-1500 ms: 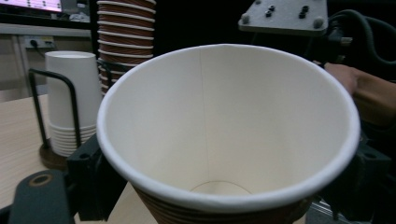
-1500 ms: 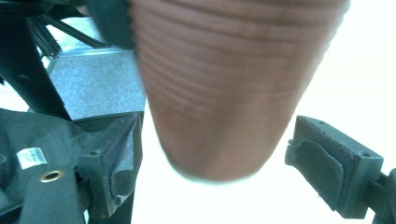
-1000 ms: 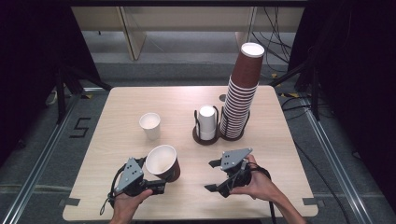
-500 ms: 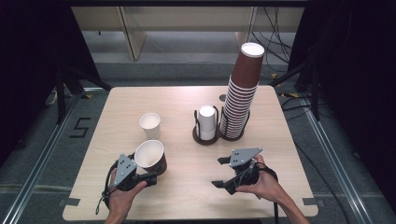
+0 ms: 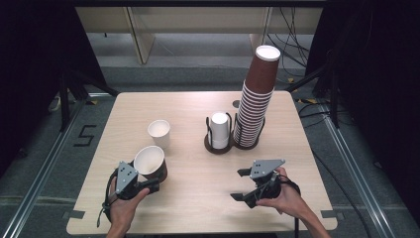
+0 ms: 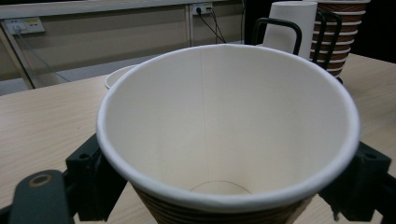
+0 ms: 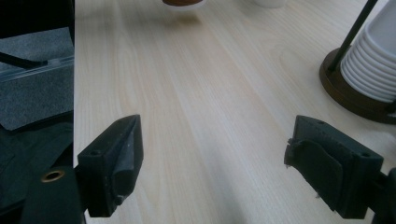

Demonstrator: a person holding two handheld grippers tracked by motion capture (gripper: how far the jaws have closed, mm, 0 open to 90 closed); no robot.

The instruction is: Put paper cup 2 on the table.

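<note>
My left gripper (image 5: 154, 179) is shut on a brown paper cup (image 5: 150, 163) with a white inside, near the table's front left. In the left gripper view the cup's mouth (image 6: 224, 121) faces the camera, with a black jaw on each side of its ribbed wall. My right gripper (image 5: 237, 184) is at the front right, just above the table. Its jaws have just been opening and now stand wide with nothing between them; the right gripper view has bare wood in the gap of the right gripper (image 7: 224, 172).
A white cup (image 5: 159, 132) stands upright behind the held cup. At mid-table, a black wire holder (image 5: 219, 130) holds white cups, beside a tall leaning stack of brown cups (image 5: 255, 99). The holder's brown base (image 7: 350, 93) lies ahead and to the right of my right gripper.
My left hand has carried the brown cup to the left and toward the table's front edge. My right hand has drifted slightly right, and its jaws stand a little wider.
</note>
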